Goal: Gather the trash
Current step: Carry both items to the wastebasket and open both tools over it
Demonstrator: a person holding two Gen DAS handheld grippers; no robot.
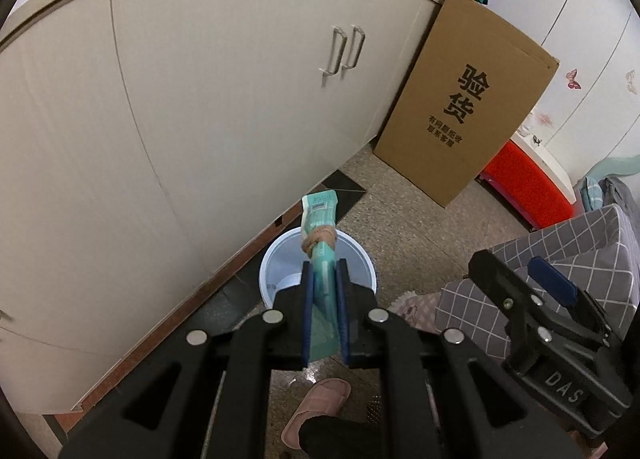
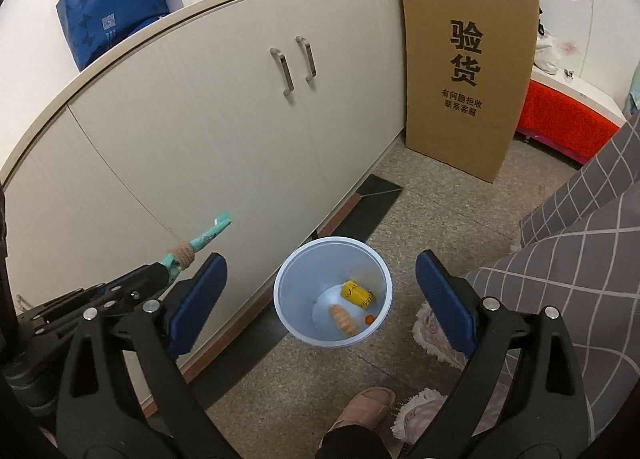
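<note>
Clamped between the left gripper's [image 1: 324,273] blue pads, a teal packet [image 1: 320,227] bound with a band is hanging over the pale bin [image 2: 332,295], while the right gripper [image 2: 320,287] is gaping wide, carrying nothing.

We see both views in soft, even indoor light, moderately bright, with no hard shadows; its source seems to be overhead, though we cannot place it. The fisheye lenses bend the cabinet [image 2: 224,115] edges into curves and darken the frame corners to black. A faint sheen lies on the floor [image 1: 316,375]. Focus holds well at centre, softening slightly toward the rims.
</note>
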